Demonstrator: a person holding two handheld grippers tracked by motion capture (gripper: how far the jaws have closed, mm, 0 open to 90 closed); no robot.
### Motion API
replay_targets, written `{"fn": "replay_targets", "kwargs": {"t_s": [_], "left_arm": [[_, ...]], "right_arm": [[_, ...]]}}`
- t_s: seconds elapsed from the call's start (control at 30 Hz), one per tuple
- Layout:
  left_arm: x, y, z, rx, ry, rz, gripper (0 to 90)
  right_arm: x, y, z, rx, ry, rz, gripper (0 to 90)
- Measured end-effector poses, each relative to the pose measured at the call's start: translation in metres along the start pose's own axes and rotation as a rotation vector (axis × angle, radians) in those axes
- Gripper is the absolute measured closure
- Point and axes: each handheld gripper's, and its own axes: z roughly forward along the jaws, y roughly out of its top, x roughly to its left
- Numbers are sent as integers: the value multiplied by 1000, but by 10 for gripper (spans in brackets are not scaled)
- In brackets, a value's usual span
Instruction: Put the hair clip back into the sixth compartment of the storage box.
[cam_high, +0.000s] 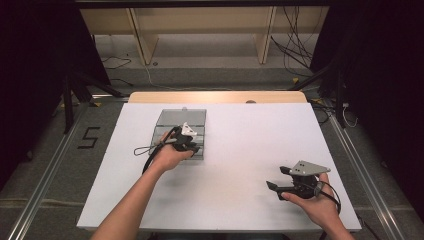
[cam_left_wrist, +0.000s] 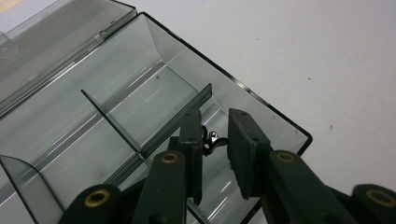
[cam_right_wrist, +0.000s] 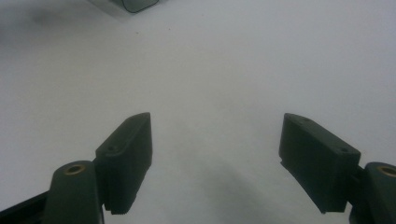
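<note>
Clip (cam_left_wrist: 212, 140), small and dark metal, lies in the near right compartment of the open box (cam_high: 181, 125), between the narrowly parted left tongs (cam_left_wrist: 217, 140), ungripped; right tongs (cam_right_wrist: 217, 163) hover wide open, empty, well apart over the desk (cam_high: 240, 150).

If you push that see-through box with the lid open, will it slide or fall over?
The clear box would probably slide: it looks like thin, light plastic lying flat on the smooth white table. It is low and wide with its lid open flat, so tipping seems unlikely.
</note>
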Motion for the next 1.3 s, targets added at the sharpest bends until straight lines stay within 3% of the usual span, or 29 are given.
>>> {"fn": "replay_targets", "kwargs": {"t_s": [0.57, 0.93, 1.3], "left_arm": [[1, 1, -2, -17, 12, -18, 698], [6, -1, -20, -62, 36, -42, 622], [7, -15, -41, -122, 39, -82, 527]], "right_arm": [[0, 0, 0, -2, -1, 1, 266], [0, 0, 0, 1, -1, 0, 266], [0, 0, 1, 0, -3, -2, 265]]}}
